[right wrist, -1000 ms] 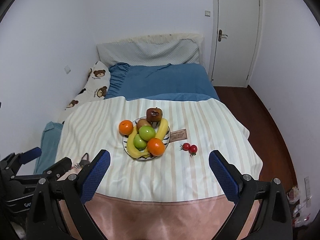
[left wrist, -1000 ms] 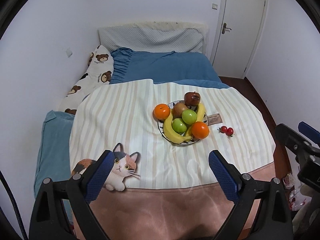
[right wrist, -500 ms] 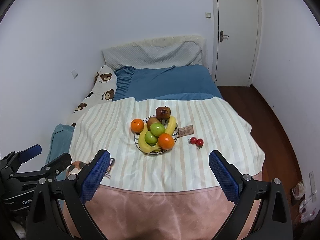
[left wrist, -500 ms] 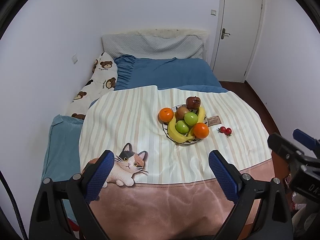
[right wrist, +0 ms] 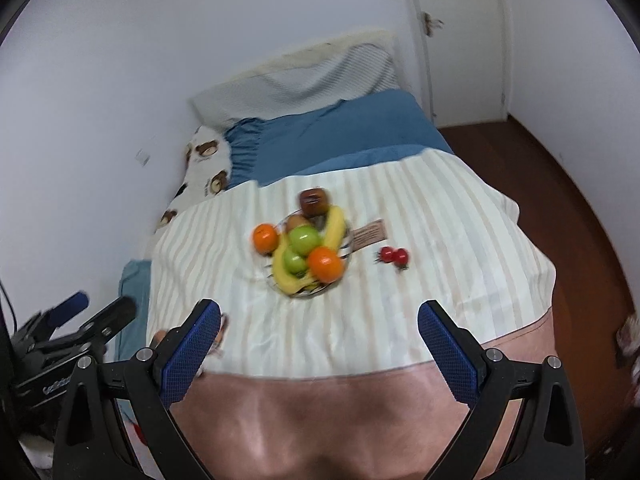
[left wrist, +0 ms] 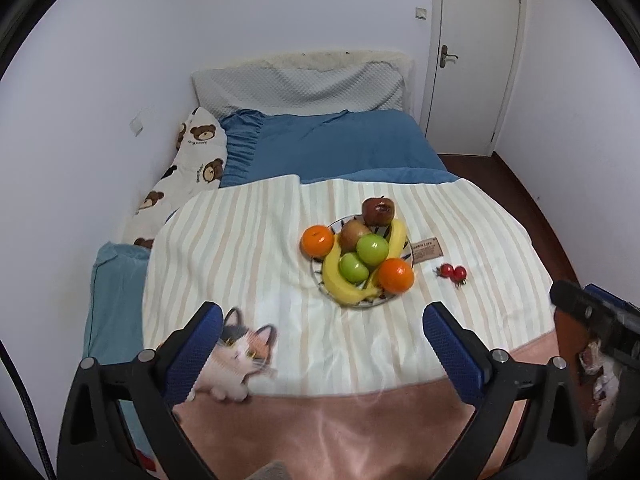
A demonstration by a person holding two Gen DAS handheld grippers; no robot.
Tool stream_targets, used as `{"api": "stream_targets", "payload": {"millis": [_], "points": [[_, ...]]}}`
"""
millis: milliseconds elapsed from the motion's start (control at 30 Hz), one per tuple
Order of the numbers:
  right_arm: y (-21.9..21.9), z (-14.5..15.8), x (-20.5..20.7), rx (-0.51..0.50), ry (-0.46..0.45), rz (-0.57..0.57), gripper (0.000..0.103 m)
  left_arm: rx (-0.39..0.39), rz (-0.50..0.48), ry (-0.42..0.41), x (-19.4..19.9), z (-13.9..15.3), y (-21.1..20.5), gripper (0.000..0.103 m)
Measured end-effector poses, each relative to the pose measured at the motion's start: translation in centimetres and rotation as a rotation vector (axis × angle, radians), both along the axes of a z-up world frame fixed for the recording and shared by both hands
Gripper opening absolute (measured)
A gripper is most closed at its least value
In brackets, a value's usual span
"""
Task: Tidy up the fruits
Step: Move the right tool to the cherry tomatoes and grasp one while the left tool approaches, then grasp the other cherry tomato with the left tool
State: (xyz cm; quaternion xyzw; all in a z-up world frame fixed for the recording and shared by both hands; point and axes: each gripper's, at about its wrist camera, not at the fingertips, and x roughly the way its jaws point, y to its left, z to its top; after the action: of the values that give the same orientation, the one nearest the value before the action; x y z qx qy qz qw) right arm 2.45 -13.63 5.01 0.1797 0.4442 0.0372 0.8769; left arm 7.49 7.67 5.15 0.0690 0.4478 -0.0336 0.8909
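A patterned plate (left wrist: 320, 280) on the striped blanket holds bananas (left wrist: 338, 282), two green apples (left wrist: 372, 250), a brownish fruit (left wrist: 353, 235) and an orange (left wrist: 396, 275). Another orange (left wrist: 317, 240) and a dark red apple (left wrist: 378, 211) rest at its rim. Two cherry tomatoes (left wrist: 453, 271) lie on the blanket to its right. My left gripper (left wrist: 320, 328) is open and empty, well short of the plate. My right gripper (right wrist: 318, 326) is open and empty too, with the plate (right wrist: 280, 286) and tomatoes (right wrist: 394, 255) ahead of it.
The striped blanket (left wrist: 248, 248) with a cat print (left wrist: 240, 356) covers the bed's near half. A blue sheet (left wrist: 340, 144), grey pillow (left wrist: 300, 84) and bear-print pillow (left wrist: 196, 156) lie beyond. A white door (left wrist: 472, 56) and wooden floor (right wrist: 580, 200) are at the right.
Both grippers drew back and rose, then the left came closer to the plate again. The right view has tilted and blurred. Both stay open; the fruit has not moved.
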Motion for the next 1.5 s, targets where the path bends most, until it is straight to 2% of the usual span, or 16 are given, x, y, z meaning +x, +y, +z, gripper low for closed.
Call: {"api": "stream_targets", "payload": {"millis": [100,233,333,467,600,667,700,767,800,867,967,1067,1100,1200,1300,1500], "points": [[-4.1,-3.1,3.0,0.038,0.022,-0.045,0.1,0.033,-0.005,0.017,2.3,-2.2,-2.7,0.102],[-7.1,-8.4,8.1,0.034,0.078,-0.012,0.076,0.085,0.013,0.072,5.9,-6.2,-6.0,0.102],[-7.9,-13.5,12.0,0.025,0.135,0.044,0.066,0.142,0.021,0.125,8.3,-9.3,-8.0,0.102],[-7.7,-19.5,15.5,0.035,0.197,0.113,0.061,0.224,0.011,0.148,10.4,-12.4,-10.0,0.102],[-6.9,-23.4,18.1,0.065,0.238,0.156,0.06,0.247,0.015,0.166,11.7,-13.8,-10.6,0.102],[-6.5,-25.0,19.3,0.071,0.255,0.178,0.055,0.243,0.021,0.177,12.3,-14.2,-10.8,0.102],[-6.1,-25.4,19.5,0.069,0.264,0.187,0.05,0.238,0.018,0.18,12.7,-14.3,-11.0,0.102],[-5.7,-26.6,20.1,0.063,0.268,0.209,0.032,0.232,0.007,0.181,13.3,-14.3,-11.5,0.102],[-5.5,-26.7,20.3,0.053,0.266,0.22,0.028,0.222,-0.005,0.184,13.7,-14.5,-11.9,0.101],[-5.6,-26.8,20.4,0.05,0.254,0.231,0.028,0.197,-0.024,0.195,14.4,-14.8,-12.6,0.1],[-6.9,-26.4,20.2,0.057,0.243,0.219,0.028,0.131,-0.08,0.247,15.8,-15.8,-14.3,0.089],[-9.6,-25.6,19.5,0.081,0.236,0.178,0.028,0.05,-0.122,0.345,17.4,-17.5,-16.1,0.084],[-10.4,-25.4,19.2,0.085,0.234,0.166,0.028,0.026,-0.134,0.383,18.1,-18.2,-16.8,0.079],[-13.0,-25.3,18.2,0.099,0.241,0.123,0.028,-0.014,-0.167,0.505,19.7,-20.9,-19.1,0.071],[-15.0,-25.4,17.4,0.118,0.248,0.08,0.028,-0.028,-0.201,0.615,21.1,-23.5,-21.0,0.068],[-17.4,-25.1,16.8,0.139,0.244,0.031,0.028,0.044,-0.244,0.757,22.8,-27.3,-23.3,0.065]]}}
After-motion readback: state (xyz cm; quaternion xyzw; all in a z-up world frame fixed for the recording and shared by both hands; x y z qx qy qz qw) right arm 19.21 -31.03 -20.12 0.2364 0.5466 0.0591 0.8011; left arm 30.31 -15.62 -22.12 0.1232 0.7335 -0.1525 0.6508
